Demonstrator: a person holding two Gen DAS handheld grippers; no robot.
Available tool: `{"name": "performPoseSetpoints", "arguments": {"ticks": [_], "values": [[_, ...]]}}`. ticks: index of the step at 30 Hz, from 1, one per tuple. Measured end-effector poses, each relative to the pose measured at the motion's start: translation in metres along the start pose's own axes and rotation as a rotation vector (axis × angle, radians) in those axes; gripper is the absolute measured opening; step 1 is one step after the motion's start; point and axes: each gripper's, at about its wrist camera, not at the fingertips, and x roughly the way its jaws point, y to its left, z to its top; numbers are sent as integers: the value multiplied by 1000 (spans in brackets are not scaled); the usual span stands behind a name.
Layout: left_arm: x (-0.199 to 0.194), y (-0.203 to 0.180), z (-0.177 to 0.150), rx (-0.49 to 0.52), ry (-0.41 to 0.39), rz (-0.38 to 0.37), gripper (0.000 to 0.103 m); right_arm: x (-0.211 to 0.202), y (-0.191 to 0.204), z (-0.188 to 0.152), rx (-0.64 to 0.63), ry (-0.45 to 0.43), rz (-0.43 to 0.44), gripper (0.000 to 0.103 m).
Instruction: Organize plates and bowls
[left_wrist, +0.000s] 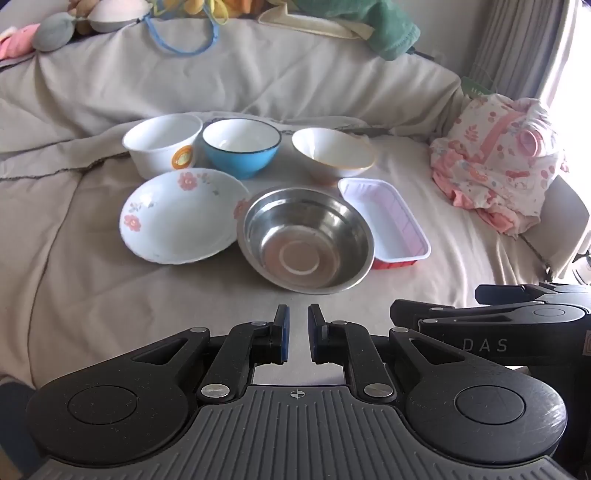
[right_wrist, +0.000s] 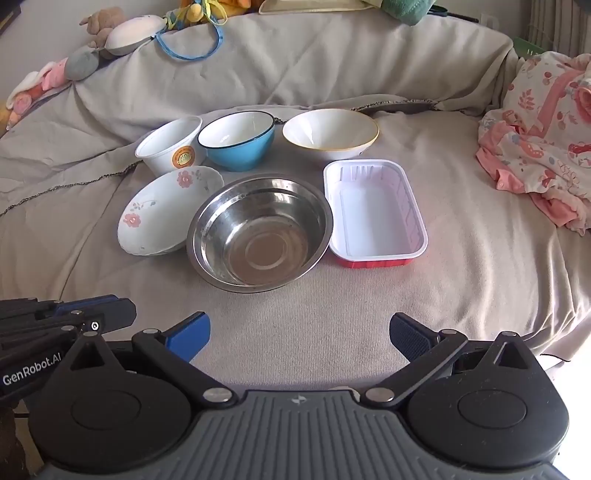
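Six dishes sit in two rows on a beige bed sheet (left_wrist: 92, 280). The back row holds a white bowl with an orange logo (left_wrist: 162, 144), a blue bowl (left_wrist: 240, 147) and a white bowl with a yellow rim (left_wrist: 332, 155). In front are a floral plate (left_wrist: 181, 214), a steel bowl (left_wrist: 304, 240) and a red tray with a white inside (left_wrist: 384, 218). My left gripper (left_wrist: 298, 321) hovers just short of the steel bowl, shut with nothing held. My right gripper (right_wrist: 300, 332) is open and empty, facing the steel bowl (right_wrist: 258, 229) and the tray (right_wrist: 375, 214).
A heap of pink floral clothes (left_wrist: 498, 162) lies to the right of the dishes. Plush toys (right_wrist: 122, 29) and a green cloth (left_wrist: 388, 29) line the back of the bed. The bed's edge drops off at the right, by a curtain (left_wrist: 517, 48).
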Motion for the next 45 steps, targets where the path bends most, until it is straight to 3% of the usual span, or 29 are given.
{"name": "performPoseSetpoints", "arguments": {"ticks": [45], "values": [[1, 0, 3, 0, 41, -1, 13, -2, 3, 1, -2, 14, 30, 103]]}}
